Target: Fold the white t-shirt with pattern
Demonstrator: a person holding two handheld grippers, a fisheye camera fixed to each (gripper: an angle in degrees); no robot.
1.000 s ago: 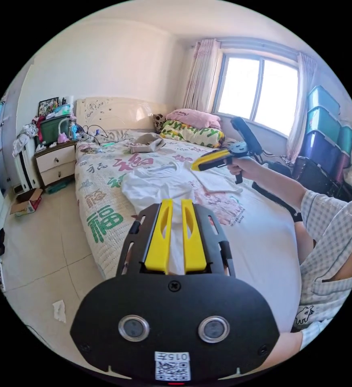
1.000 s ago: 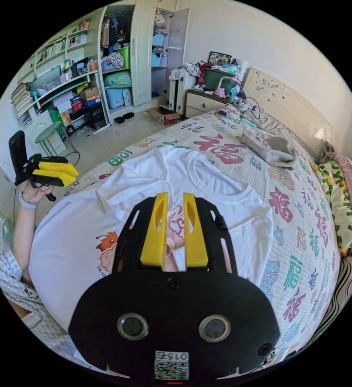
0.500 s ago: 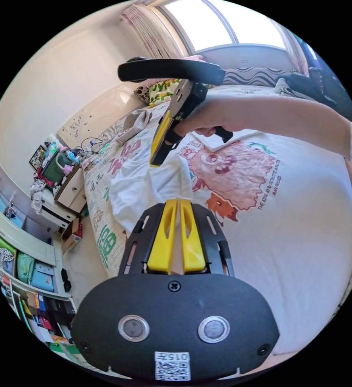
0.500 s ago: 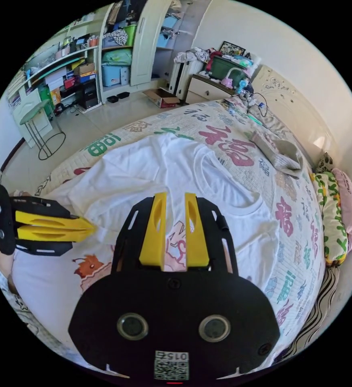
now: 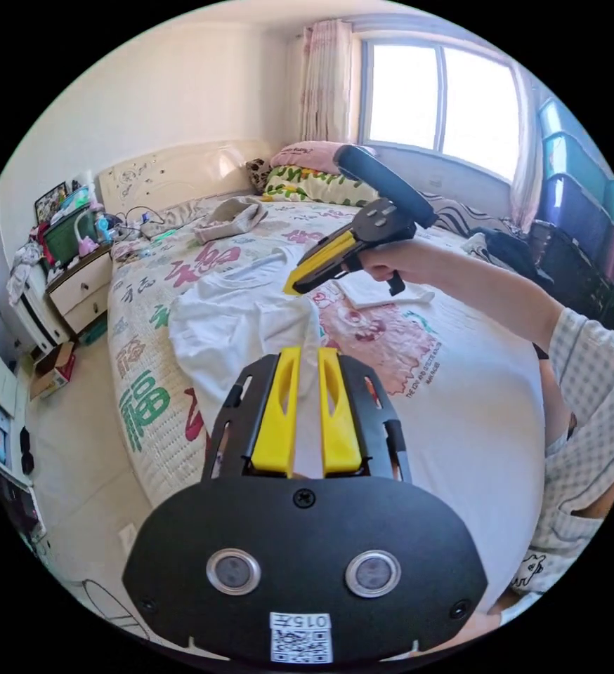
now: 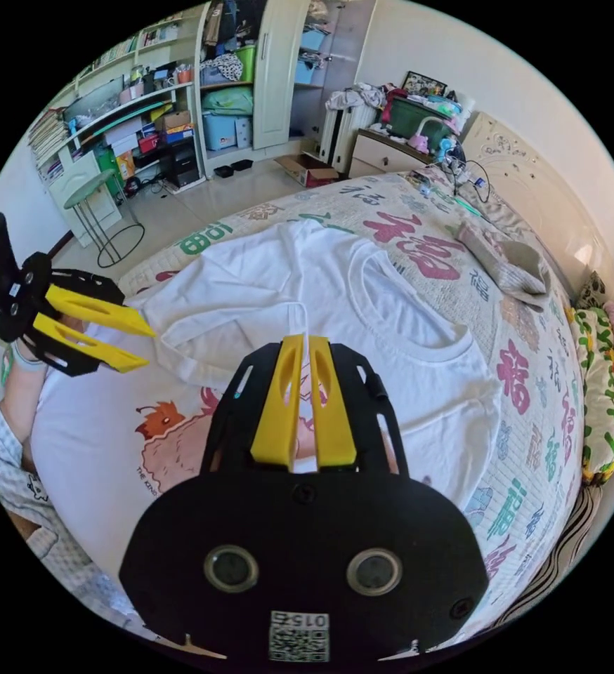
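The white t-shirt (image 6: 391, 330) is lying on the bed (image 6: 532, 393). The left gripper (image 6: 135, 345) is hovering spread; the right gripper (image 6: 305, 340) is pinching a sleeve fold.

The t-shirt (image 6: 265, 295) lies on the bed (image 6: 532, 421), pillows (image 5: 314, 184) at its head, nightstand (image 5: 82, 284) beside it.

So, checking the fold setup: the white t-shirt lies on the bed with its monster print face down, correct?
Not quite. The white t-shirt lies on the bed, but its monster print faces up, as the left gripper view shows.
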